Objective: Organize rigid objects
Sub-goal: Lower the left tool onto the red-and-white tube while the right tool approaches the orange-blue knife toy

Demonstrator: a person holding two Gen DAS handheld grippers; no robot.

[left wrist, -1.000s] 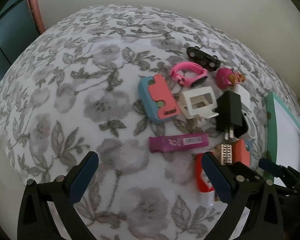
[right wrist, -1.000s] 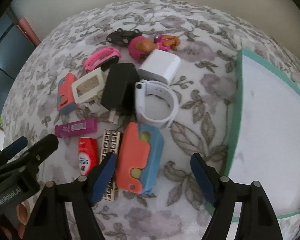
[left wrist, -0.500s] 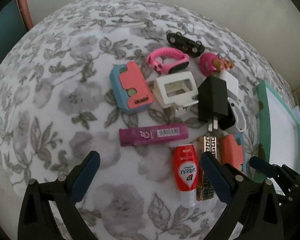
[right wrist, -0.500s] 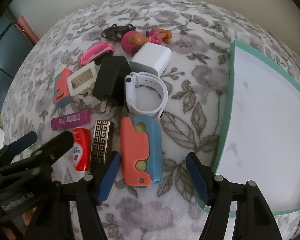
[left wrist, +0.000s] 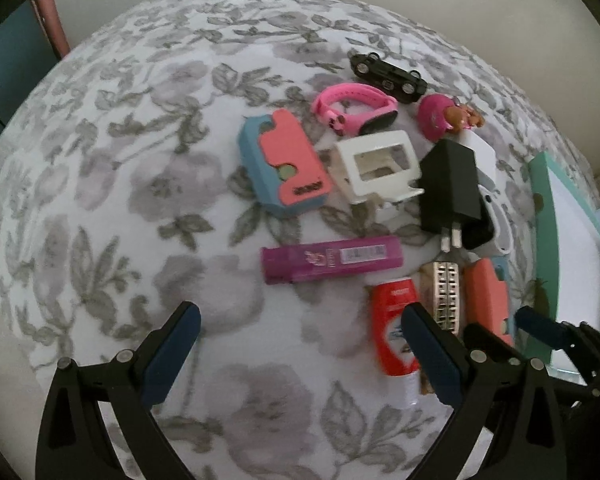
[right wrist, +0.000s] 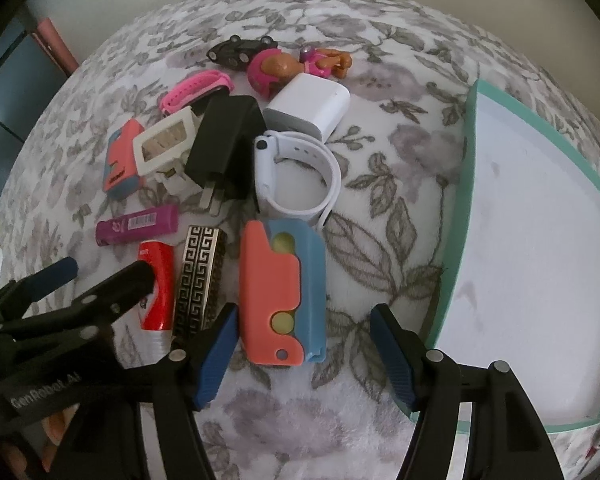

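Rigid objects lie clustered on a floral cloth (left wrist: 140, 184), seen first from the left wrist view. The left gripper (left wrist: 300, 344) hangs with its jaws spread wide and nothing between them. Just ahead of its gap lies a purple lighter (left wrist: 332, 259); farther ahead sit a coral-and-blue case (left wrist: 284, 168), a white frame (left wrist: 376, 168), a pink watch (left wrist: 356, 112) and a black toy car (left wrist: 388, 77). A red tube (left wrist: 392, 328) lies against the inner side of its right finger, with a gold patterned bar (left wrist: 444, 292) beside that. A black charger (left wrist: 452, 184) sits ahead and to the right, and a teal-rimmed tray (left wrist: 542, 216) stands at the far right.

From the right wrist view, the right gripper (right wrist: 300, 336) has just been narrowing its jaws, which remain apart around the near end of a second coral-and-blue case (right wrist: 280, 288); its left finger (right wrist: 216, 356) is just beside the case, though contact is unclear, while the right one is clear of it. Ahead lie a white watch (right wrist: 300, 176) and a white charger (right wrist: 308, 106), with a pink doll (right wrist: 284, 65) beyond. The gold bar (right wrist: 199, 280) and red tube (right wrist: 156, 288) lie left of its left finger. The tray (right wrist: 456, 240) is off to the right.
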